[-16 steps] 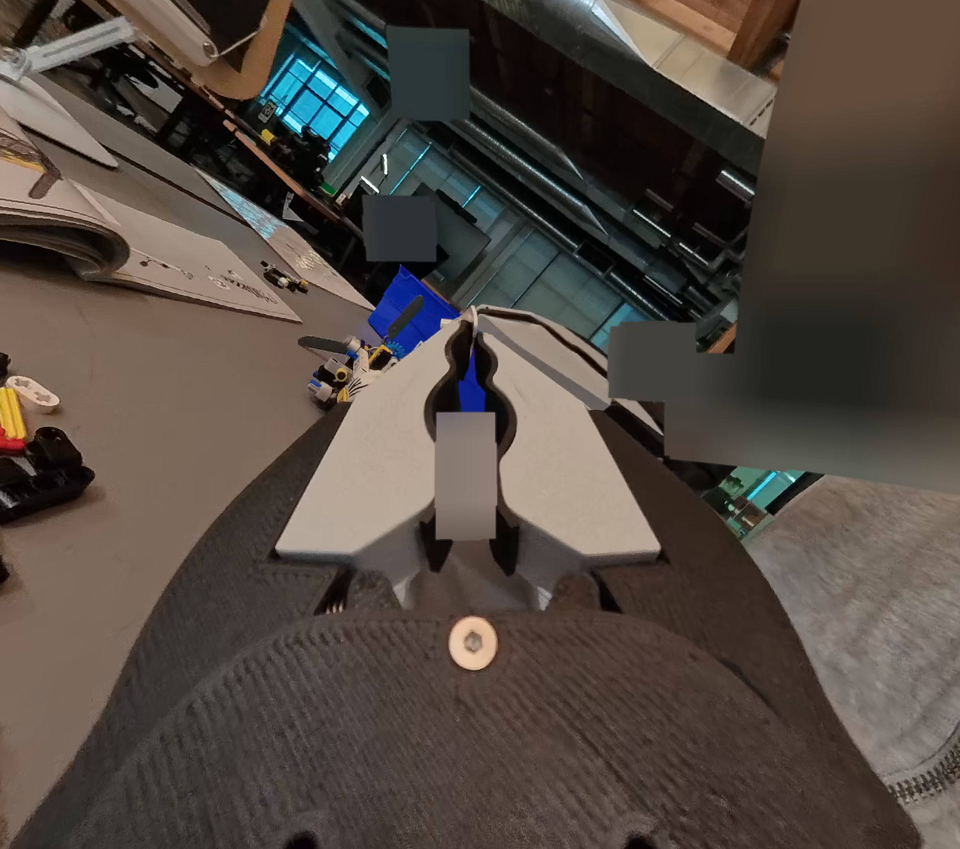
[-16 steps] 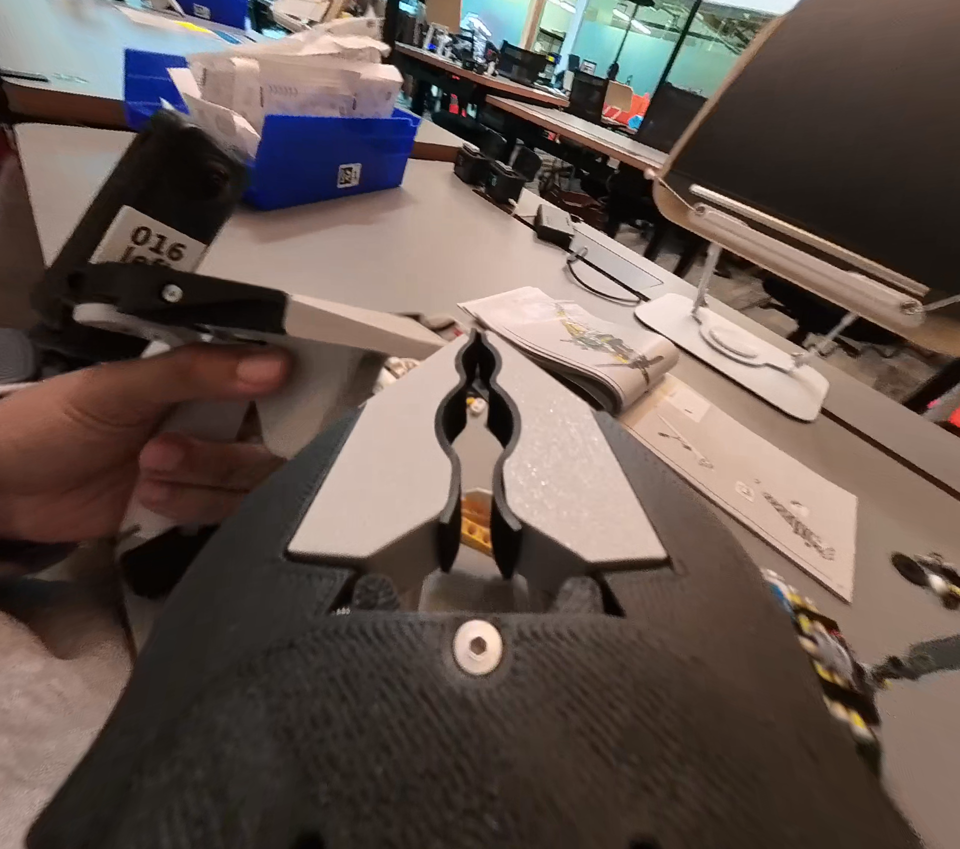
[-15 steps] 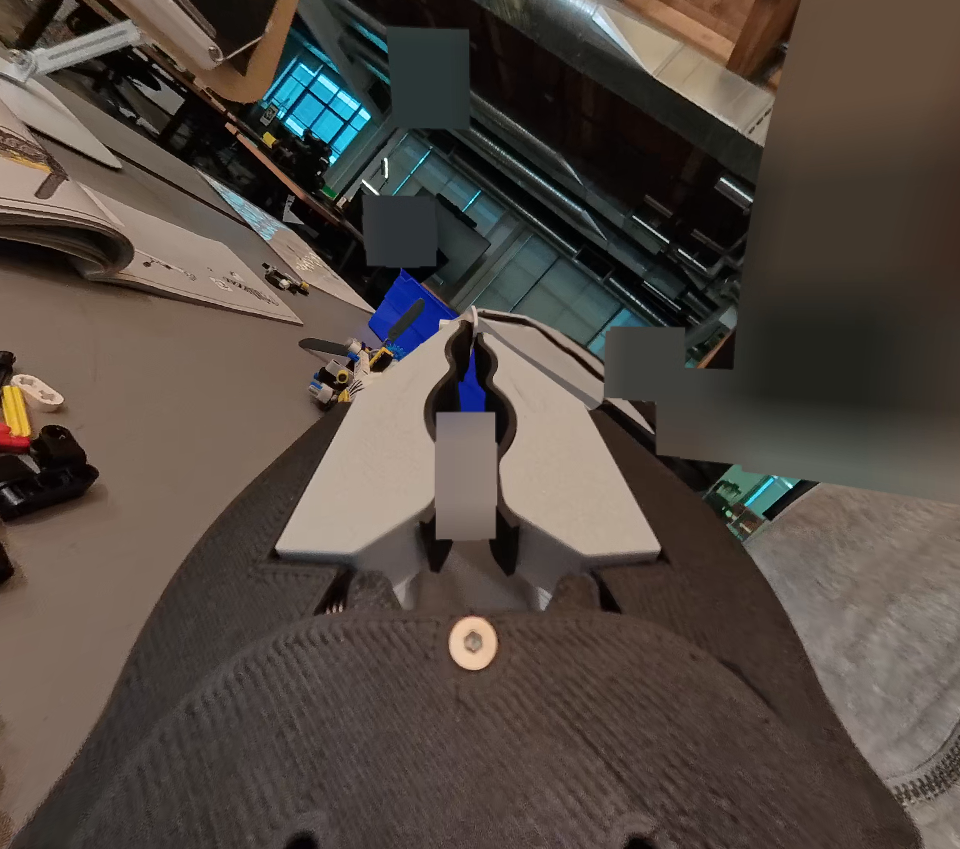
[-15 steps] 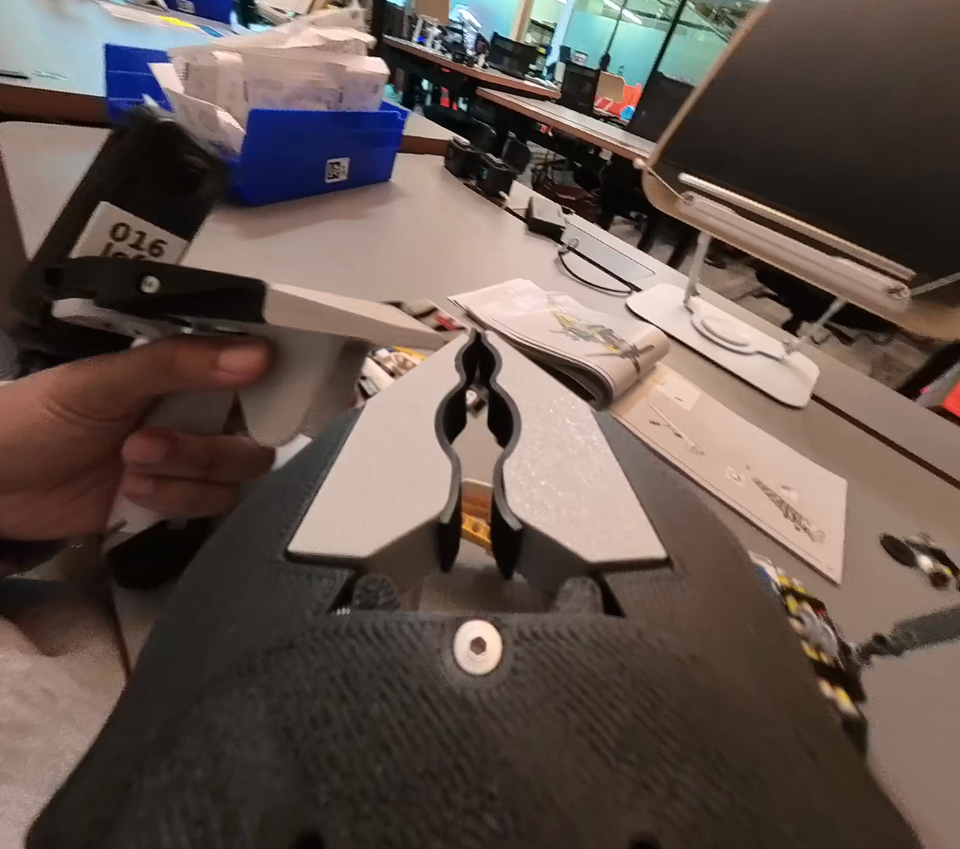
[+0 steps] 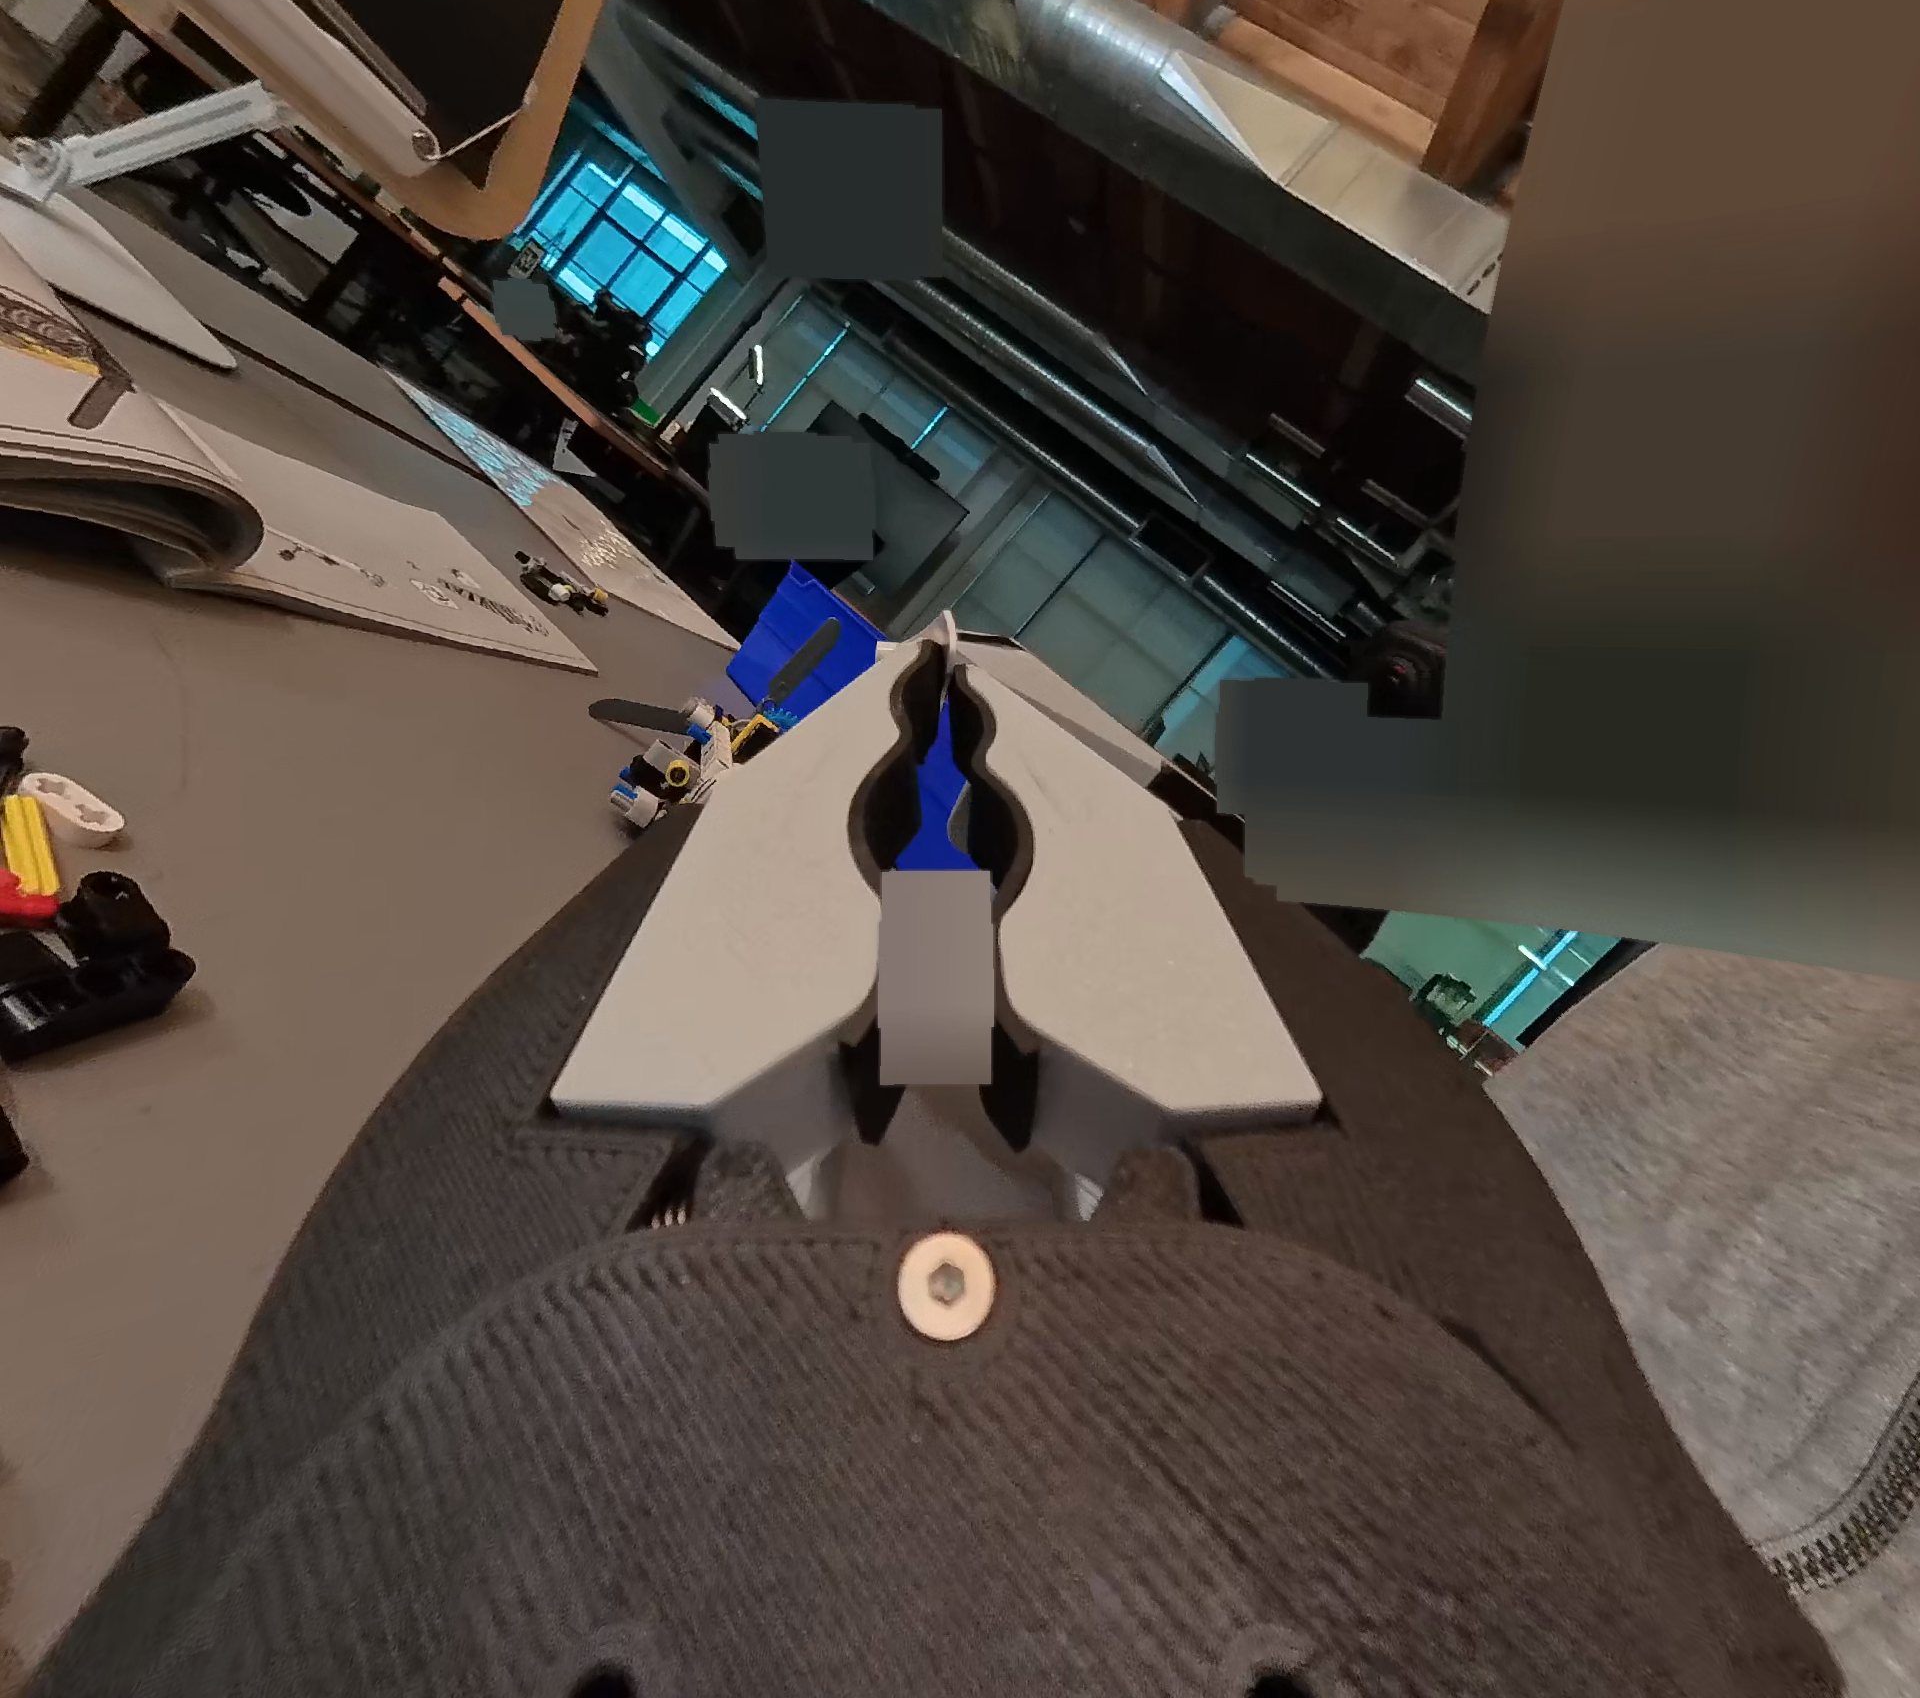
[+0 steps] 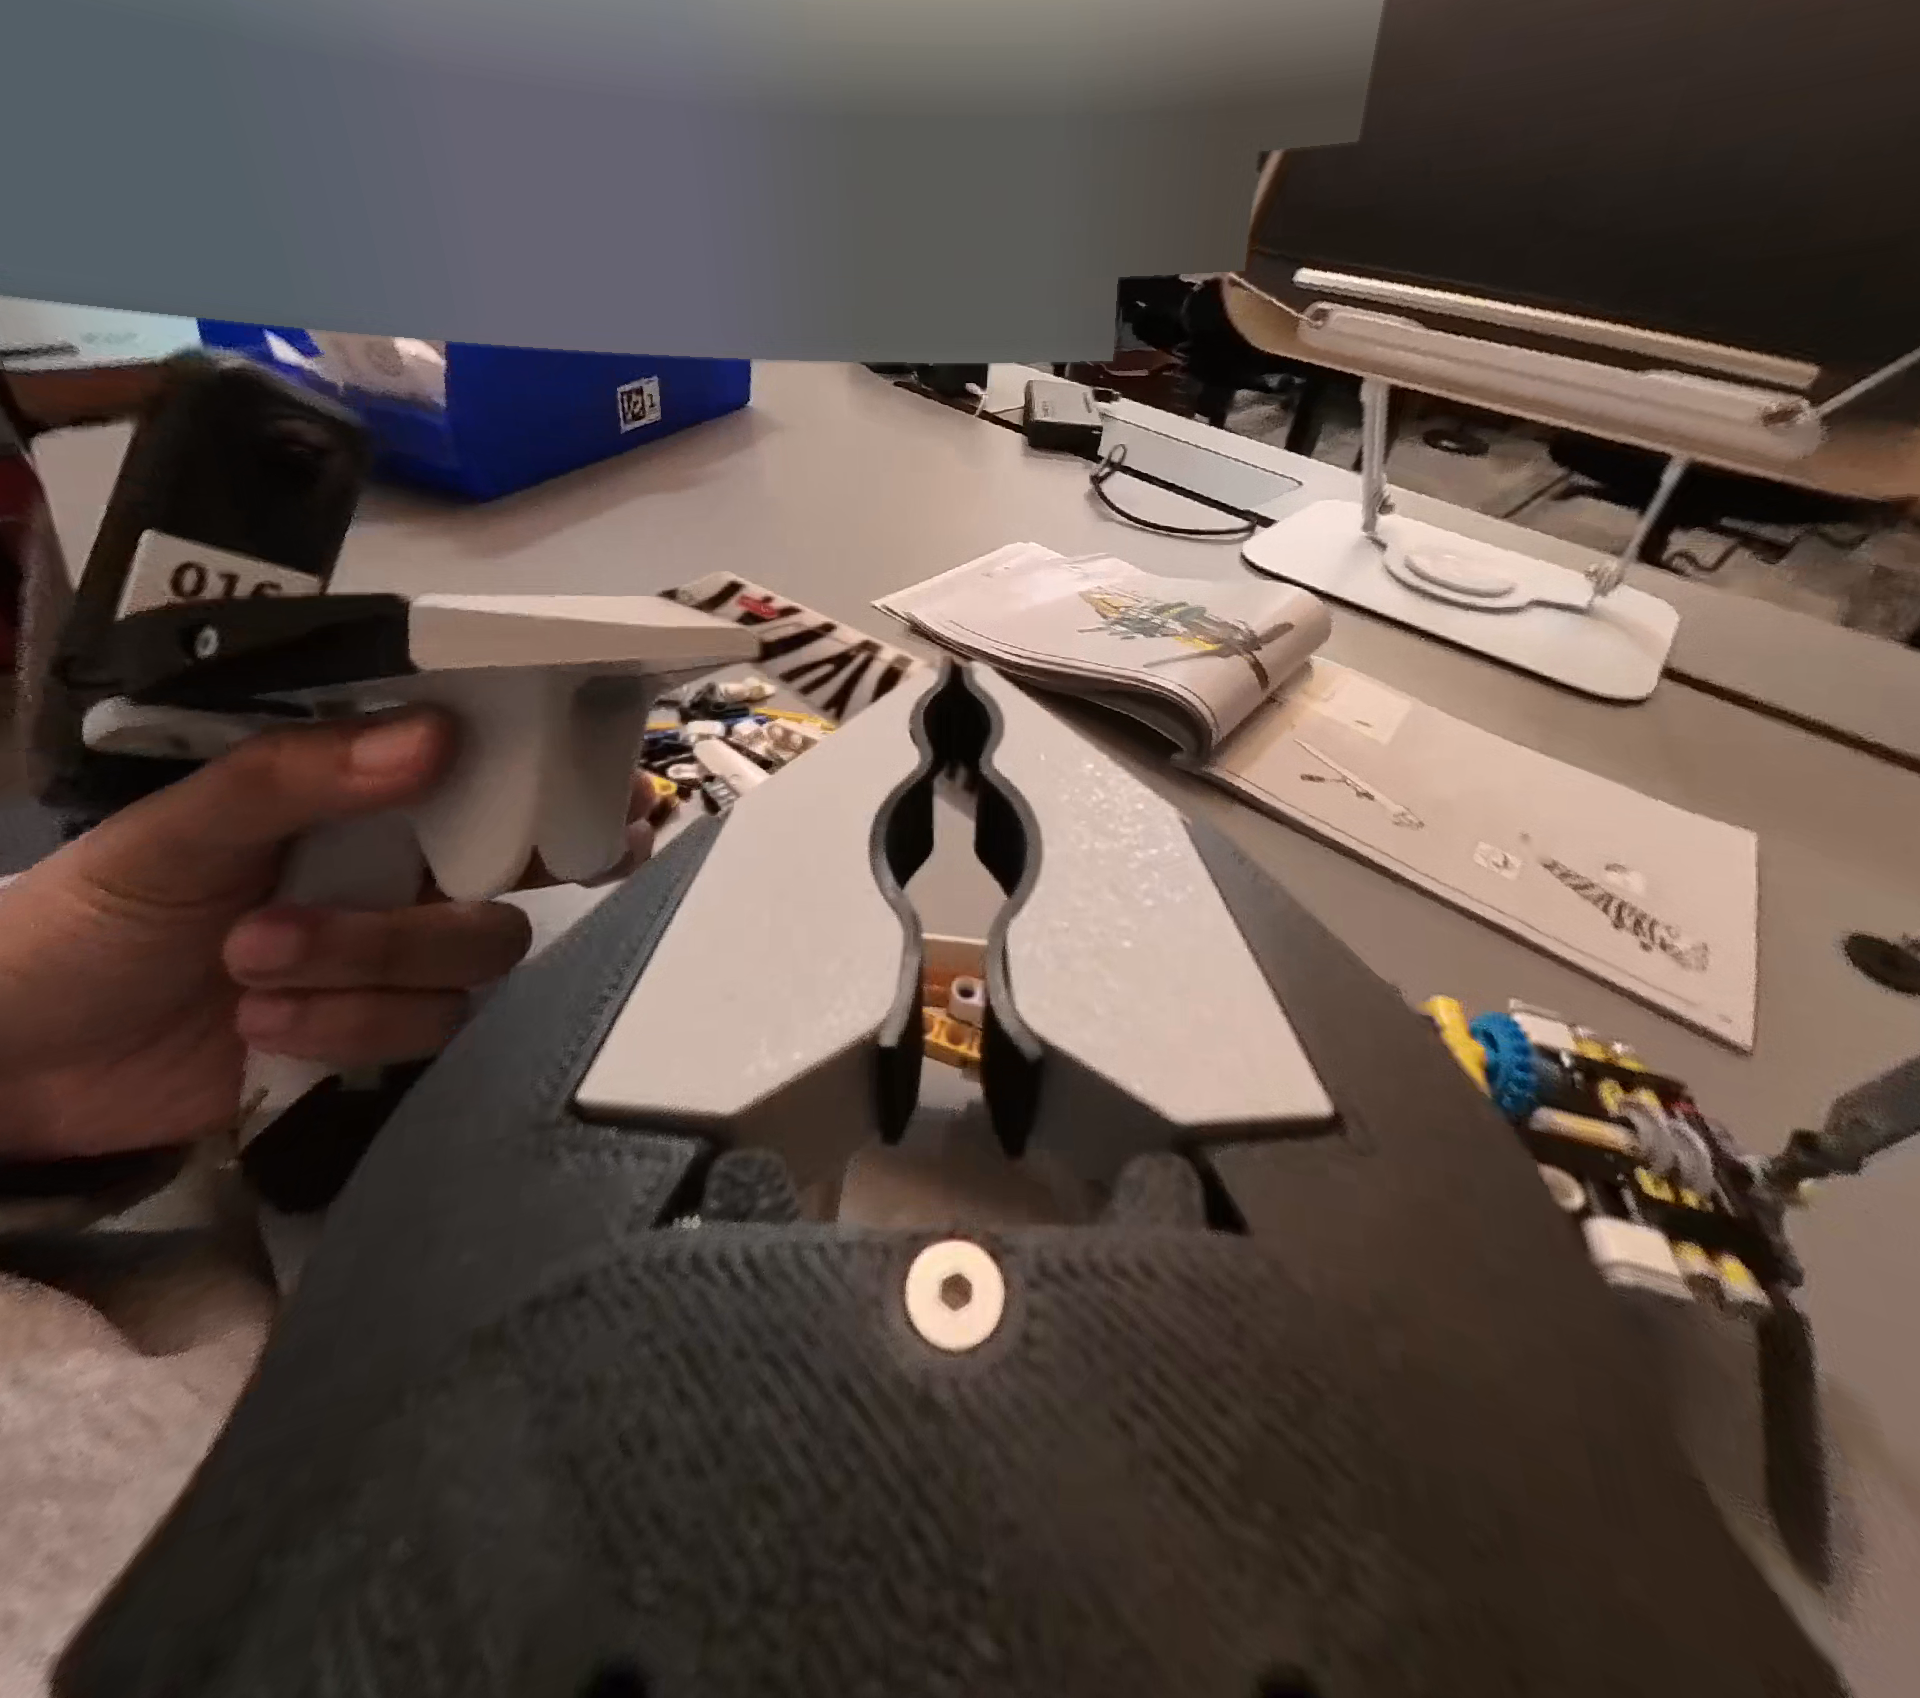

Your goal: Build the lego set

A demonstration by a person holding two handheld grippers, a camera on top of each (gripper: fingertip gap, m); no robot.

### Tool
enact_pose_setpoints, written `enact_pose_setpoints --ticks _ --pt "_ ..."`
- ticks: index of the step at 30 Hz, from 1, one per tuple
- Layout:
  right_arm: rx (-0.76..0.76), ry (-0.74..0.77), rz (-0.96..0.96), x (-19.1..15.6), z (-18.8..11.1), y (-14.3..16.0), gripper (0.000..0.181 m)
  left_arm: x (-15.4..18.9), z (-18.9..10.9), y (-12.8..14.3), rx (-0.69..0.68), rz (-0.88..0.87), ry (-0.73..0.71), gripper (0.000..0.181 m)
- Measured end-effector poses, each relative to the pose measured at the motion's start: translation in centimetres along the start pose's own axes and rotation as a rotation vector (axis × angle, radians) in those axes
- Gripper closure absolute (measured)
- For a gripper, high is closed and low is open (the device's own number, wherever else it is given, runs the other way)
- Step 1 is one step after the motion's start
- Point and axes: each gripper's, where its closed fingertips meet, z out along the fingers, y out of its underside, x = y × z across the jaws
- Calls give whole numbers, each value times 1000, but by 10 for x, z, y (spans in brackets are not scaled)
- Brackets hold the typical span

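My left tongs (image 5: 940, 661) tips pinched together, tiny white bit between them; right tongs (image 6: 954, 680) closed, holding nothing I can see. Part-built lego model (image 6: 1621, 1139) on table (image 6: 831, 505), near right

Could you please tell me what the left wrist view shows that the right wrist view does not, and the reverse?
Only the left wrist view shows the ceiling duct and the left gripper shut from behind. Only the right wrist view shows the hand holding that gripper, the loose lego pieces and the right gripper shut. Both show the open instruction booklet, the part-built lego model and the blue bin.
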Motion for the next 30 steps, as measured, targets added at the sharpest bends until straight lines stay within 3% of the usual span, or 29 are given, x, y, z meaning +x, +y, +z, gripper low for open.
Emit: enact_pose_setpoints --ticks 1,5,9,12,15,19,26,30 --pt "5 -12 38 1 0 0 181 0 0 0 -2 3 1 181" --pt "29 -116 66 -22 5 -5 181 1 1 2 -7 12 0 181" --pt "5 -78 -25 -20 6 -4 181 0 0 0 1 -1 1 181" --pt "6 -21 25 -3 2 -3 181 2 0 1 -7 9 11 181" --pt "29 -106 88 -18 5 -6 181 3 1 3 -16 28 4 181" --pt "17 -123 -13 -33 9 -7 181 0 0 0 4 0 -1 181" --pt "24 -62 98 -7 1 -2 181 0 -2 -5 30 -23 8 181" --pt "16 -113 -26 -31 7 -2 181 -3 -3 -7 39 -37 1 181"
